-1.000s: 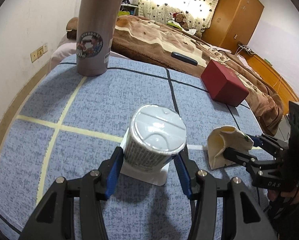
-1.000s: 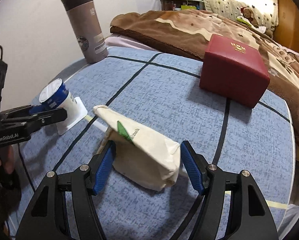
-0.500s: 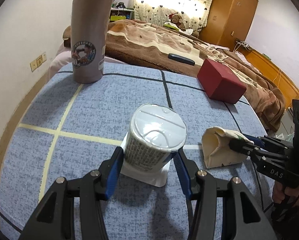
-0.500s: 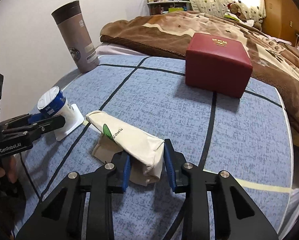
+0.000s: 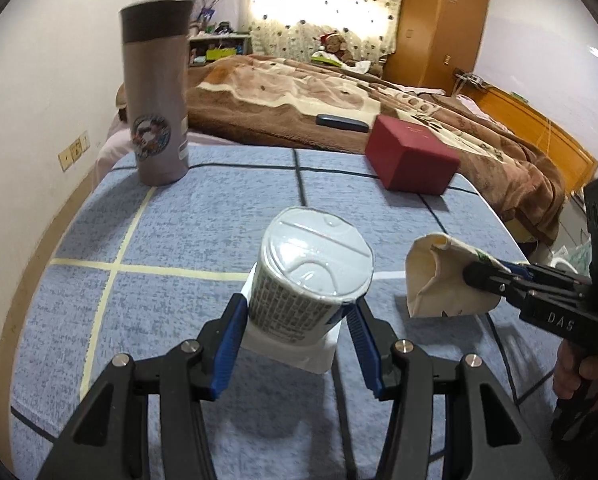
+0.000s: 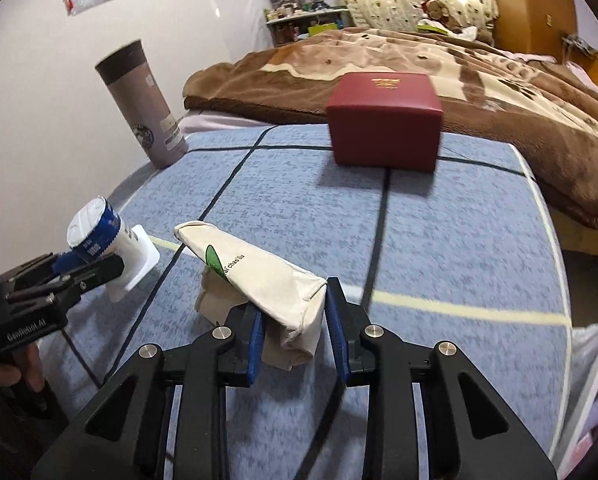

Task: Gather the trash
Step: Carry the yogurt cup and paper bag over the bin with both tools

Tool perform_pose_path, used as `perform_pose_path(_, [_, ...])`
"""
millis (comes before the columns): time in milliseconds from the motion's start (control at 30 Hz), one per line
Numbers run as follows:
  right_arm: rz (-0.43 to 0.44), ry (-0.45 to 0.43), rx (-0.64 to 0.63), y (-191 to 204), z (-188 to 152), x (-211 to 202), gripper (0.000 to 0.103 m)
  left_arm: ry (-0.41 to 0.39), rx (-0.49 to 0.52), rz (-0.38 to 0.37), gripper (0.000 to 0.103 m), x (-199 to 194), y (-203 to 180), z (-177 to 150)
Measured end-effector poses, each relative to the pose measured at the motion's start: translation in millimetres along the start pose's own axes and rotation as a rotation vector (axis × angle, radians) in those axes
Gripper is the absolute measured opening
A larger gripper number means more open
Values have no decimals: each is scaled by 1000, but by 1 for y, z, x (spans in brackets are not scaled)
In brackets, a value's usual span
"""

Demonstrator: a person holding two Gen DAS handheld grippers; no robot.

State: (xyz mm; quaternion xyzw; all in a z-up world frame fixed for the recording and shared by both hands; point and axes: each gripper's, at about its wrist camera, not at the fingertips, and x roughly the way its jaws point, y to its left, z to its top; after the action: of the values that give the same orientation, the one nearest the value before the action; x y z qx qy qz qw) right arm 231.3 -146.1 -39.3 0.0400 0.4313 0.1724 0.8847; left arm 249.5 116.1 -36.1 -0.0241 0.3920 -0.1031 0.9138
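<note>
My left gripper [image 5: 297,322] is shut on a white yogurt cup [image 5: 313,270] with a foil lid and holds it tilted above the blue cloth; it also shows in the right wrist view [image 6: 99,232]. My right gripper [image 6: 295,330] is shut on a crumpled cream paper bag [image 6: 259,276] with a green mark, lifted off the table. The bag [image 5: 443,280] shows at the right of the left wrist view, pinched by the right gripper's fingers [image 5: 495,278].
A grey thermos [image 5: 157,96] stands at the table's far left corner. A dark red box [image 5: 413,160] sits at the far right edge. A bed with a brown blanket [image 5: 339,96] lies beyond. The wall runs along the left side.
Both grippers have risen and pulled back with their loads. The cup and the bag have lifted off the cloth. The right jaws closed on the bag one second ago.
</note>
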Motion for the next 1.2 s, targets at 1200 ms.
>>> perform_pose_path(1200, [-374,-224,352,-158,-112,-190,29,2,321,-350,54,-46,-282,-32])
